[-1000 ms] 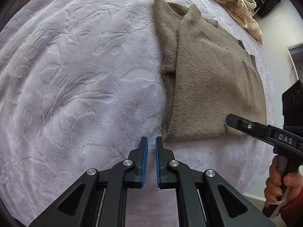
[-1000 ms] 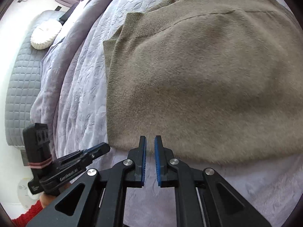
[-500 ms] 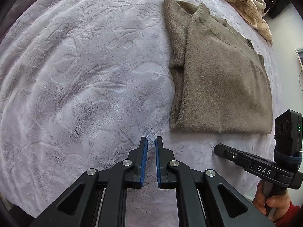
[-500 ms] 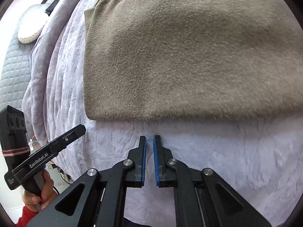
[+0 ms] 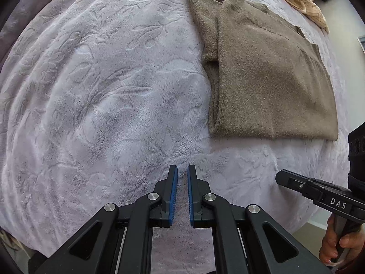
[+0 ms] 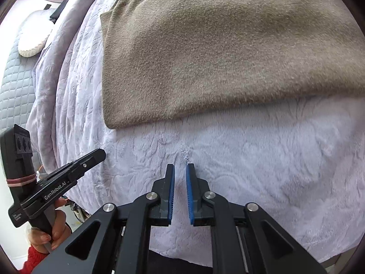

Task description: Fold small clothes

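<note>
Through my left wrist camera, my left gripper (image 5: 181,178) hangs over the pale embossed blanket (image 5: 102,96) with its jaws drawn narrow and nothing between them. The brown knit sweater (image 5: 269,80) lies flat, far and to the right, partly folded, a sleeve tucked along its left edge, its long axis running from near to far. My right gripper (image 5: 279,178) shows at the near right, closer to the sweater's near hem.

Through my right wrist camera, my right gripper (image 6: 180,175) has its jaws just starting to part, still narrow and empty. The sweater (image 6: 216,57) fills the far half, its near hem straight ahead. I judge the right hand better placed to take that hem.
</note>
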`<state>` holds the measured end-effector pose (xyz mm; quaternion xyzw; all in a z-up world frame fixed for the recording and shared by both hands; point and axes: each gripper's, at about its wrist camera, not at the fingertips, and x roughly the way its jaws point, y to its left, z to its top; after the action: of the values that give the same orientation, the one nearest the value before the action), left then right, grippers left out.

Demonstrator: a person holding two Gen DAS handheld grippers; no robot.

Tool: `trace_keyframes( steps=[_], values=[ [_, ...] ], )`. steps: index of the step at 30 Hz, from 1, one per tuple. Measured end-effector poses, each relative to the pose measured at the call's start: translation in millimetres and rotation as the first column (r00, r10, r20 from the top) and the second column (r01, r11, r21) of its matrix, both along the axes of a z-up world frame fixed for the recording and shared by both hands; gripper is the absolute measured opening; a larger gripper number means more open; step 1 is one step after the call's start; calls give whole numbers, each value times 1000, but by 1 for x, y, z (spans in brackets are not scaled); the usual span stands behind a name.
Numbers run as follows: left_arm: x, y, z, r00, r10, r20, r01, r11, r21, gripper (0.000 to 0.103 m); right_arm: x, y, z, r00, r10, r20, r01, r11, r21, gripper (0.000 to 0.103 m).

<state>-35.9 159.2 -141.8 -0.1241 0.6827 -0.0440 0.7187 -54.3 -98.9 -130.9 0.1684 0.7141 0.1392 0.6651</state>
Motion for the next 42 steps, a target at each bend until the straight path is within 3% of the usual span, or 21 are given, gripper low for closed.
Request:
trace_keyframes(
  steps=[1, 2, 3, 4, 6, 17, 27, 30, 33, 38, 40, 42],
  values=[
    [-1, 0, 1, 1000, -4, 0, 4, 1000, 12, 16, -2, 1, 2, 1000, 2, 3, -2, 1000, -2, 16],
    [-2, -1, 1, 1000, -8, -4, 8, 1000, 27, 34, -4, 2, 4, 1000, 3, 7, -3, 1000, -3, 19],
    [-4, -1, 1, 1000, -6, -5, 6, 999, 39, 85, -6, 3, 6, 1000, 4, 10, -4, 1000, -3, 21],
    [-7, -1, 4, 1000, 3, 14, -4, 999, 49, 103, -7, 3, 9, 1000, 4, 13, -4, 1000, -1, 26],
    [-14, 1, 12, 999, -7, 54, 5, 999, 52, 103, -10, 4, 13, 1000, 2, 21, -2, 1000, 5, 32],
    [-22, 7, 35, 993, -20, 120, 8, 995, 95, 103, -23, 8, 34, 998, -16, 56, 16, 1000, 6, 38],
    [-20, 16, 51, 989, -12, 151, 7, 999, 33, 103, -34, -3, 46, 996, -52, 79, 54, 998, -18, 44],
    [-24, 25, 66, 982, 10, 188, -8, 1000, -13, 103, -37, -12, 50, 993, -79, 87, 81, 996, -23, 44],
    [-22, 24, 85, 969, 8, 248, -6, 1000, -9, 103, -39, -31, 56, 986, -133, 103, 136, 990, -22, 45],
    [-12, 18, 122, 929, 13, 369, -10, 1000, -9, 103, -38, -90, 68, 944, -295, 146, 301, 953, -21, 59],
    [-6, 19, 130, 915, 48, 401, -16, 996, -85, 103, -36, -123, 72, 909, -384, 161, 392, 920, -20, 60],
    [6, 18, 130, 918, 72, 390, -9, 987, -161, 103, -34, -159, 75, 861, -476, 179, 485, 874, -8, 60]
  ],
)
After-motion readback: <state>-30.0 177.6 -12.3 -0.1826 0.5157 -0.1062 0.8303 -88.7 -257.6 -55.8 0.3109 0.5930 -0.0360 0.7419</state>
